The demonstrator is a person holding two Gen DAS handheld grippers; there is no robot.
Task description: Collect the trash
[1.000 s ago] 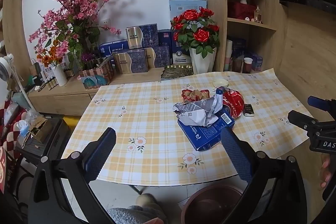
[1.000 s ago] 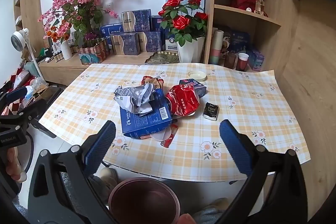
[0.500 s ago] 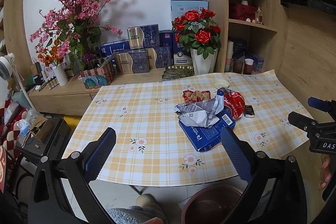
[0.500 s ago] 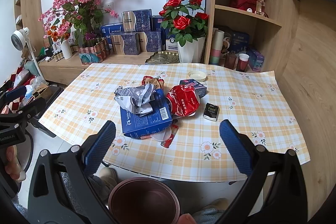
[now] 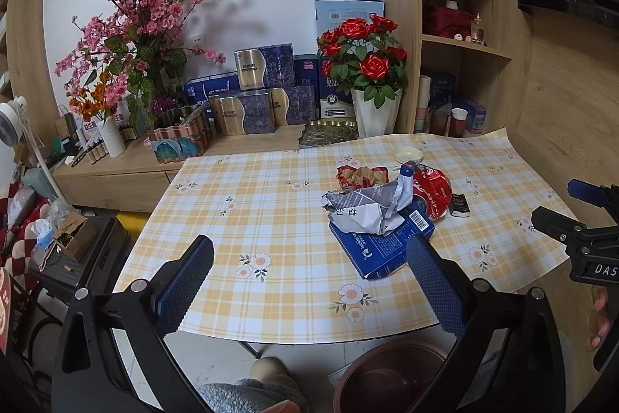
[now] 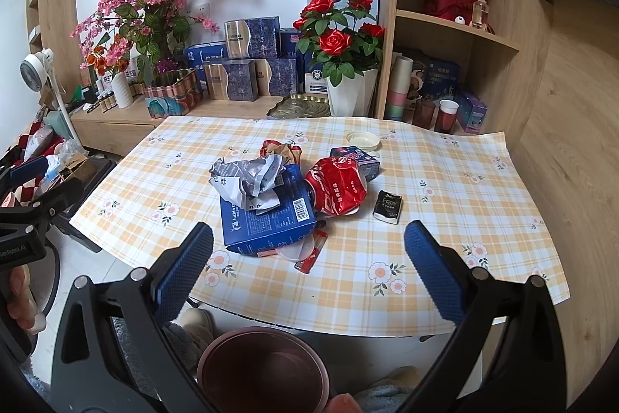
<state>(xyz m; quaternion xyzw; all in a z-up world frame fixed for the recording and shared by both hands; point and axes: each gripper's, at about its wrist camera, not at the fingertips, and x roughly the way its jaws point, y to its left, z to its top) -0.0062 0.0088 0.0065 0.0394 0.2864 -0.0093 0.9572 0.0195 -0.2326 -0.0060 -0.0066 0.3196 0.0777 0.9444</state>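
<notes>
Near the middle of the table [image 6: 483,196], toward its far edge, the trash lies heaped: a crumpled grey wrapper [image 6: 247,180] rests on a blue box [image 6: 267,223], with a crushed red packet [image 6: 336,188] touching the box's right side and a small black packet [image 6: 387,206] just beside that. A white lid [image 6: 363,140] sits apart near the far edge. Below the near edge stands a brown bin [image 6: 263,370]. The left gripper [image 5: 309,277] and right gripper [image 6: 309,273] both hover short of the table's near edge, jaws spread wide, holding nothing.
</notes>
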